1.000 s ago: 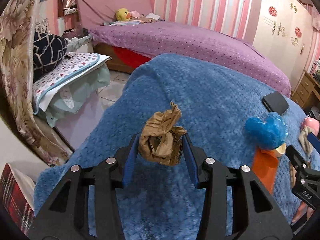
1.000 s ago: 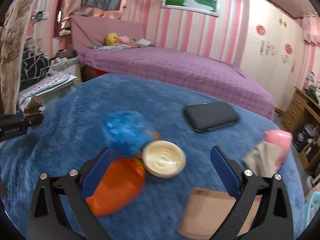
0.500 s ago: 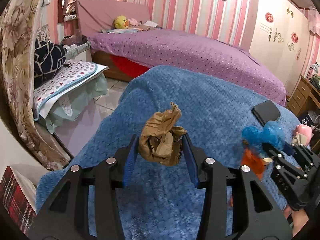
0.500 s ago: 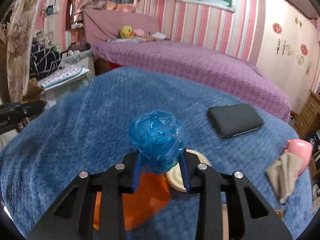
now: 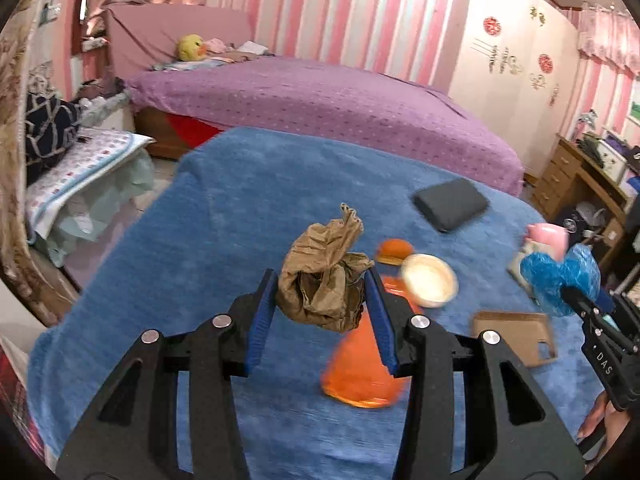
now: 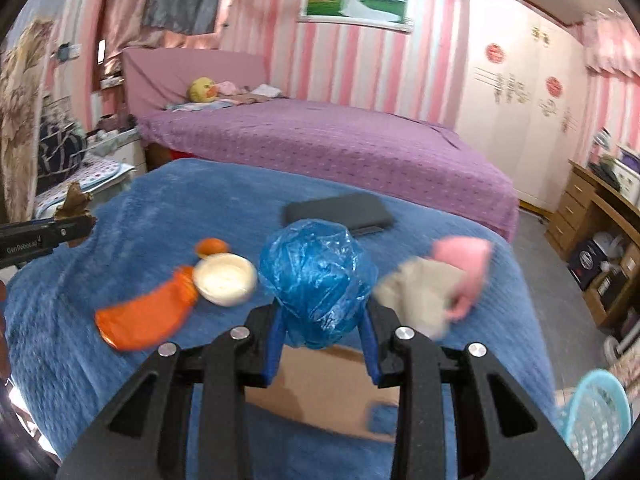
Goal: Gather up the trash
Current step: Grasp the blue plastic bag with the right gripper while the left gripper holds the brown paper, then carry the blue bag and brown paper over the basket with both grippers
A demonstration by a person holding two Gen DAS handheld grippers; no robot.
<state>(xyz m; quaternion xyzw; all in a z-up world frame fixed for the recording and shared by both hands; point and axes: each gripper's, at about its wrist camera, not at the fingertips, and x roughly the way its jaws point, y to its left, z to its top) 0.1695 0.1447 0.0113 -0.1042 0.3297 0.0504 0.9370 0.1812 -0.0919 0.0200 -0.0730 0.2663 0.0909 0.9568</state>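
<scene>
My left gripper point(image 5: 322, 308) is shut on a crumpled brown paper bag point(image 5: 324, 272) and holds it above the blue blanket point(image 5: 224, 200). My right gripper point(image 6: 322, 336) is shut on a crumpled blue plastic bag point(image 6: 316, 268), lifted above the blanket point(image 6: 152, 208); that bag also shows at the right in the left wrist view point(image 5: 558, 276). An orange wrapper point(image 6: 148, 316), a white round lid point(image 6: 225, 276), an orange cap point(image 6: 212, 246), a flat cardboard piece point(image 6: 328, 384) and a beige cloth point(image 6: 420, 296) lie on the blanket.
A dark grey pouch point(image 6: 340, 212) lies at the blanket's far side and a pink object point(image 6: 464, 252) at its right. A light blue basket point(image 6: 596, 420) stands on the floor at the lower right. A purple bed point(image 6: 320, 140) is behind, a wooden dresser point(image 6: 600, 216) at right.
My right gripper closed on the blue plastic bag and lifted it up and to the right. My left gripper, still holding the paper bag, swung right over the blanket.
</scene>
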